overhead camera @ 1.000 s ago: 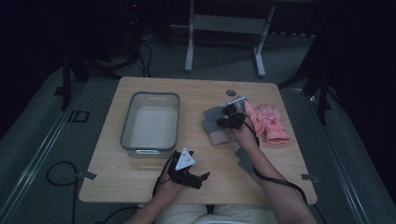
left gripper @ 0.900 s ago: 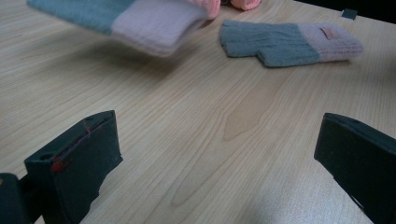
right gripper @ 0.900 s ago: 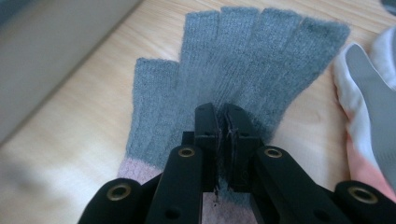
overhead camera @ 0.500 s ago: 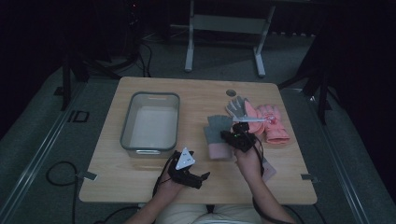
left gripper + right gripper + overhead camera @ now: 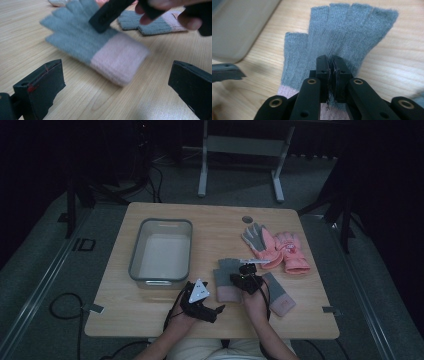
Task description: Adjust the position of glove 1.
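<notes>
1. Grey knitted fingerless glove with a pale pink cuff [image 5: 337,40]: lies flat on the wooden table, fingers toward the top of the right gripper view; in the high view it sits at lower centre [image 5: 227,280], just right of the tray.
2. Right gripper [image 5: 331,75]: jaws drawn together to a narrow slit, pinching a fold of the glove's grey knit near the cuff. In the left gripper view its black jaw [image 5: 110,13] presses on the glove [image 5: 100,47], which is blurred there.
3. Left gripper [image 5: 200,302]: at bottom centre of the high view, resting on the table, jaws spread wide with nothing between them; its two black jaws [image 5: 117,100] frame the glove's cuff from a little way off.
4. Second grey-and-pink knitted glove [image 5: 277,295]: to the right of the right hand, apparently the mate of the first, though the hand covers part of it.
5. Pair of pink padded gloves with grey palms [image 5: 280,250]: right of centre, near the table's far right corner.
6. Clear rectangular plastic tray [image 5: 135,255]: left of centre.
7. Light wooden table [image 5: 210,225]: bears all items.
</notes>
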Motion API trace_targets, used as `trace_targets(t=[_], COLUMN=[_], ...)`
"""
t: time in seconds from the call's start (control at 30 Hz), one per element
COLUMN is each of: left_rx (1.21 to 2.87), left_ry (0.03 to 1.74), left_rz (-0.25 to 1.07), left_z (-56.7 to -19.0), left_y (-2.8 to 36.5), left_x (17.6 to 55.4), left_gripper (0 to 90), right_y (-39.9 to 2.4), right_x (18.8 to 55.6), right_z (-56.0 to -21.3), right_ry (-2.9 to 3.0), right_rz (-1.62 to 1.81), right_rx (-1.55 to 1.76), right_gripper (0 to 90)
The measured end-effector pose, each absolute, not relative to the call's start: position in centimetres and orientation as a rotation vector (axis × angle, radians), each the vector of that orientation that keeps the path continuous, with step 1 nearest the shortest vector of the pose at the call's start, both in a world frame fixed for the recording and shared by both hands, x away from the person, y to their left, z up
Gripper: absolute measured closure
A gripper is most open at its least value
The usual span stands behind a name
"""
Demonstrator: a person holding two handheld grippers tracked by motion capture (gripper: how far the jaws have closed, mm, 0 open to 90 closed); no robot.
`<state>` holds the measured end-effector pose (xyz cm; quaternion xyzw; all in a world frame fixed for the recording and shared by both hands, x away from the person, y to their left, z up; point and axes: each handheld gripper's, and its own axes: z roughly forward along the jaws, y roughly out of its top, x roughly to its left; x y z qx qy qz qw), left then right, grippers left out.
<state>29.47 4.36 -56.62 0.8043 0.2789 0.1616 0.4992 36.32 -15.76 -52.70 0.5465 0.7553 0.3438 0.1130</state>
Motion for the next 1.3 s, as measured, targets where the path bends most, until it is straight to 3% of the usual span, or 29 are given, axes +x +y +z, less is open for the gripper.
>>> trace_targets(t=[0.33, 0.43, 0.47, 0.63, 1.3], left_rx=[1.948, 1.947, 1.947, 1.948, 1.946], left_ry=[0.673, 0.673, 0.674, 0.676, 0.677], left_rz=[0.393, 0.392, 0.392, 0.390, 0.386], left_z=[-56.6, -56.6, -56.6, -56.6, -56.6], left_y=[4.3, 4.3, 4.4, 4.4, 4.4], left_x=[29.5, 29.5, 29.5, 29.5, 29.5], left_gripper=[0.0, 0.0, 0.0, 0.0, 0.0], right_y=[-15.3, -15.4, -15.5, -16.7, -25.8], right_x=[36.6, 36.5, 36.3, 36.3, 36.2], right_z=[-54.8, -54.7, -54.4, -52.7, -50.8], right_ry=[2.185, 2.175, 2.166, 2.177, 2.441], right_rz=[0.980, 0.996, 1.023, 1.098, 0.966], right_rx=[1.658, 1.667, 1.663, 1.543, 1.111], right_gripper=[76.6, 70.9, 64.9, 59.7, 63.1])
